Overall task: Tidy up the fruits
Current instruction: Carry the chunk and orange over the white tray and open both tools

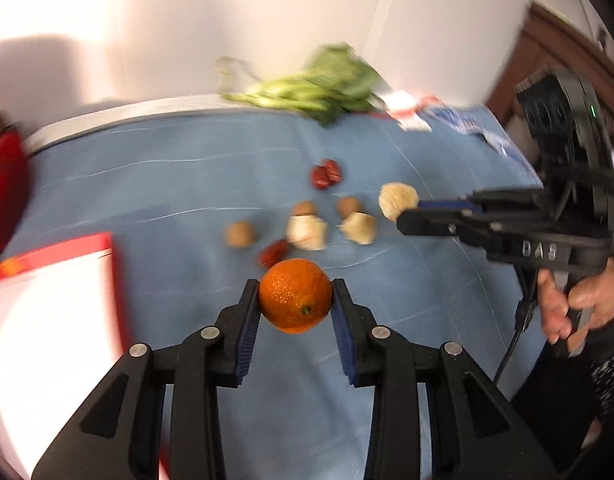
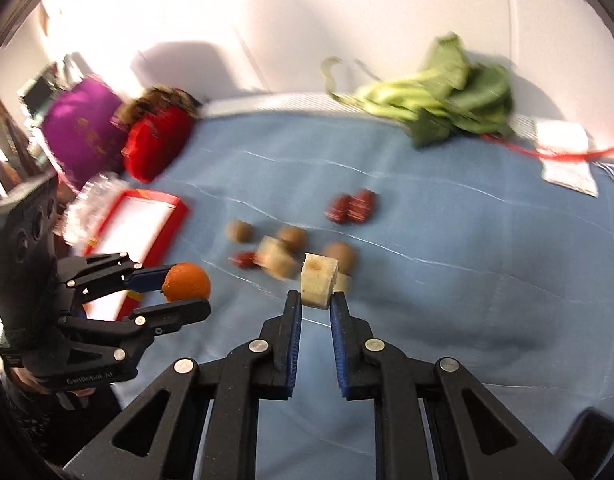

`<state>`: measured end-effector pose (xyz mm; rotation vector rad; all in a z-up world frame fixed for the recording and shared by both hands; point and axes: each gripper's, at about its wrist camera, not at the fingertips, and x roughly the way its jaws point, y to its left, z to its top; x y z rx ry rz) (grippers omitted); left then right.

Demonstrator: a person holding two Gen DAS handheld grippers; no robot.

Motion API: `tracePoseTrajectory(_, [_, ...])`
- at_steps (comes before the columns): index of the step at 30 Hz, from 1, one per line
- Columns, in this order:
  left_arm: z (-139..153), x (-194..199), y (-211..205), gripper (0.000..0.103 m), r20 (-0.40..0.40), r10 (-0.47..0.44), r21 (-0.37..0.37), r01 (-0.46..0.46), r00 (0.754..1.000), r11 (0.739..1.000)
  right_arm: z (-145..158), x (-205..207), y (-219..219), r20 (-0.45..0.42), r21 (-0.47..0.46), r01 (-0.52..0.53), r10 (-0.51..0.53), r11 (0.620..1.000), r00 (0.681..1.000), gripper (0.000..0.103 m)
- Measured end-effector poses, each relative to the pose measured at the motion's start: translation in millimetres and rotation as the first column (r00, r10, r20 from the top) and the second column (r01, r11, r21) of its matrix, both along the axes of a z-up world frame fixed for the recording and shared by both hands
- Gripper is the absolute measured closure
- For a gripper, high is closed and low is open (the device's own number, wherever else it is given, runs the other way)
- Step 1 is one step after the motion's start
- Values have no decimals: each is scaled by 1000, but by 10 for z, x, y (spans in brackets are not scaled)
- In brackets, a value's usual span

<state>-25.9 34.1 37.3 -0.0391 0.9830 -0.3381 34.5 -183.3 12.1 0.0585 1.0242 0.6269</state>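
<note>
My left gripper (image 1: 295, 294) is clamped on the orange (image 1: 295, 295), one pad on each side, fruit lifted clear of the blue cloth (image 1: 167, 184); the right wrist view shows the same grip side-on, orange (image 2: 187, 282) between the two fingers. My right gripper (image 2: 315, 300) is closed on a pale cut chunk (image 2: 319, 280), held at the fingertips above the cloth; from the left wrist view that gripper comes in from the right and its tip (image 1: 407, 214) sits against a pale piece (image 1: 397, 200), contact partly hidden there. Rest of the pile on the cloth: two more pale chunks (image 1: 307, 233) (image 1: 359, 228), three brown round fruits (image 1: 239, 234) (image 1: 305, 208) (image 1: 349, 206), a pair of red dates (image 1: 326, 174) touching each other farther back, and one red date (image 1: 273, 252) just behind the orange. Red-rimmed white tray (image 1: 51, 300) lies on the cloth to the left, well apart from the pile. Leafy greens (image 1: 319, 88) at the far edge near the wall, with a white and red packet (image 1: 409, 114) beside them. In the right wrist view, a red object (image 2: 157, 144) and a purple bag (image 2: 83, 132) sit at the far left corner, beyond the tray (image 2: 139, 228). Both frames are motion-blurred, so small details are soft.
</note>
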Motion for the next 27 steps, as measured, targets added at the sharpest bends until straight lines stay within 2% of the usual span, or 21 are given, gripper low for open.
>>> tracePoseTrajectory(3, [122,-170,462,70,3,122,-24,-122,993,992,134,-160,362,43,35,-79,77,996,996,88])
tracePoseTrajectory(6, [156,-438,916,70,17,246,8,-246,969,969,230,-318,806,72,66,-174,169,983,983,88])
tracePoseTrajectory(8, [124,-630,1250,70,7,333,11,-333,943,943,273,-426,1174,87,88,-246,238,965,967,88])
tracePoseTrajectory(10, [48,-811,1595,70,-17,424,19,-424,906,906,282,-529,1494,89,103,-303,294,948,952,88])
tracePoseTrajectory(13, [-72,-906,1927,70,-48,524,79,-520,851,851,270,-733,1923,107,90,-377,368,922,924,88])
tracePoseTrajectory(15, [-136,-921,2028,70,-71,559,86,-553,826,829,208,-850,2114,88,89,-417,410,905,908,88])
tracePoseTrajectory(17, [-212,-921,2108,70,-103,572,92,-565,814,820,95,-965,2340,63,67,-458,454,887,889,88])
tracePoseTrajectory(21, [-324,-900,2085,70,-133,576,136,-561,807,817,-122,-1148,2601,14,32,-500,500,865,866,88])
tracePoseTrajectory(25, [-387,-887,2052,70,-158,593,159,-572,789,804,-231,-1238,2672,1,8,-528,528,849,849,88])
tracePoseTrajectory(27, [-373,-868,2035,70,-153,605,174,-581,781,795,-251,-1257,2666,-12,12,-530,530,848,848,84])
